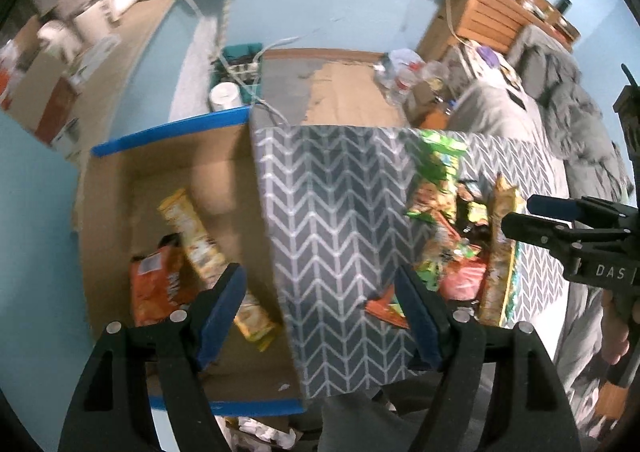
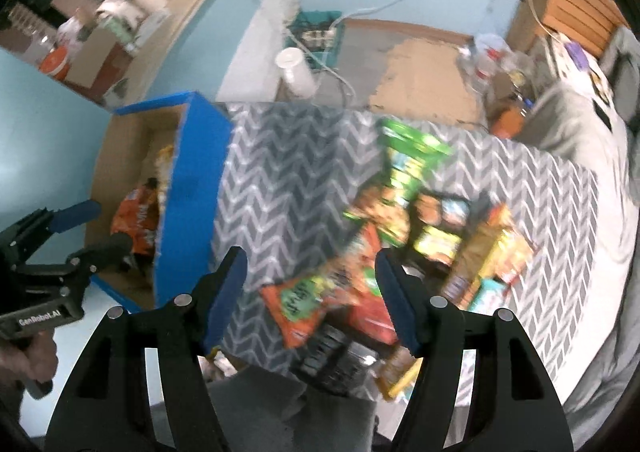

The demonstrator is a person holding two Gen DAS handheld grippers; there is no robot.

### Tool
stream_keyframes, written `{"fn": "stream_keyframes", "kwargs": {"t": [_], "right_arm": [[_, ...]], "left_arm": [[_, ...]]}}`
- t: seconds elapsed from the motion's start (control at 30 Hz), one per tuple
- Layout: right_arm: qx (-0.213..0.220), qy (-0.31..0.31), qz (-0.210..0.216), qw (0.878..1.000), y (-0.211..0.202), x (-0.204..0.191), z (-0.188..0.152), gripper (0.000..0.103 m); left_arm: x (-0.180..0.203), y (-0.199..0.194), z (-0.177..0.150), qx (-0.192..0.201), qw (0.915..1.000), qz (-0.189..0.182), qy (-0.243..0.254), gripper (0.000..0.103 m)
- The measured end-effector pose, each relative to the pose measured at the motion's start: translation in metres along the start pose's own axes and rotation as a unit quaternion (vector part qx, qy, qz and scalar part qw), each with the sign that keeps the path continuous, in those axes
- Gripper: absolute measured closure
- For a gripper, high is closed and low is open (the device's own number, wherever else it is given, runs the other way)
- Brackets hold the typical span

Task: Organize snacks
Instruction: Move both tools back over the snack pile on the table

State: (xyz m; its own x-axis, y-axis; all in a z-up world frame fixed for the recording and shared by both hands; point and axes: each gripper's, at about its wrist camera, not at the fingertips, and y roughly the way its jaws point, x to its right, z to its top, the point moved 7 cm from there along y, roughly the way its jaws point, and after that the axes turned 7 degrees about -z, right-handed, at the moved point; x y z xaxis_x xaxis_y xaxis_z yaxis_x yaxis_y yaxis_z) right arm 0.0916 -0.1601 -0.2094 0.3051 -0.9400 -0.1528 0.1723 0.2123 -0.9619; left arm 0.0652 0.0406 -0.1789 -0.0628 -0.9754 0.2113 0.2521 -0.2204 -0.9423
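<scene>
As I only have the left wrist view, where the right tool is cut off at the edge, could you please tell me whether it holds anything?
Observer: No. The right tool is open and empty, above a red bag with a green label.
Operator: Thank you. Is anything lying nearer to us than that bag?
Observer: Yes. A black packet lies at the near edge of the patterned cloth, partly under the red bag.
Operator: And what does the box look like from that side?
Observer: The wall of the box that faces the cloth is solid blue on the outside.
</scene>
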Motion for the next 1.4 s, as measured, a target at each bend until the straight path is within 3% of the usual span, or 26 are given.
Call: {"fn": "stream_keyframes", "kwargs": {"t": [0.3, 0.6, 0.87, 1.1, 1.23, 1.4], "right_arm": [[-0.017, 0.074, -0.013, 0.997, 0.004, 0.083, -0.045, 0.031], [-0.039, 0.147, -0.013, 0.988, 0.028, 0.148, -0.097, 0.031], [-0.057, 0.171, 0.018, 0.983, 0.056, 0.165, -0.127, 0.031], [-0.072, 0.173, 0.032, 0.982, 0.075, 0.162, -0.134, 0.031], [-0.076, 0.168, 0.031, 0.982, 0.086, 0.160, -0.133, 0.031], [-0.081, 0.162, -0.008, 0.983, 0.100, 0.170, -0.135, 0.026]], "left_arm": [[0.051, 0.047, -0.007, -0.052, 0.9966, -0.014, 0.063, 0.025], [0.080, 0.088, -0.027, -0.095, 0.9921, -0.028, 0.078, 0.025], [0.088, 0.120, -0.037, -0.120, 0.9904, -0.032, 0.060, 0.022], [0.092, 0.146, -0.044, -0.143, 0.9882, -0.029, 0.047, 0.022], [0.095, 0.158, -0.047, -0.153, 0.9869, -0.021, 0.046, 0.022], [0.099, 0.171, -0.053, -0.167, 0.9848, -0.009, 0.048, 0.021]]}}
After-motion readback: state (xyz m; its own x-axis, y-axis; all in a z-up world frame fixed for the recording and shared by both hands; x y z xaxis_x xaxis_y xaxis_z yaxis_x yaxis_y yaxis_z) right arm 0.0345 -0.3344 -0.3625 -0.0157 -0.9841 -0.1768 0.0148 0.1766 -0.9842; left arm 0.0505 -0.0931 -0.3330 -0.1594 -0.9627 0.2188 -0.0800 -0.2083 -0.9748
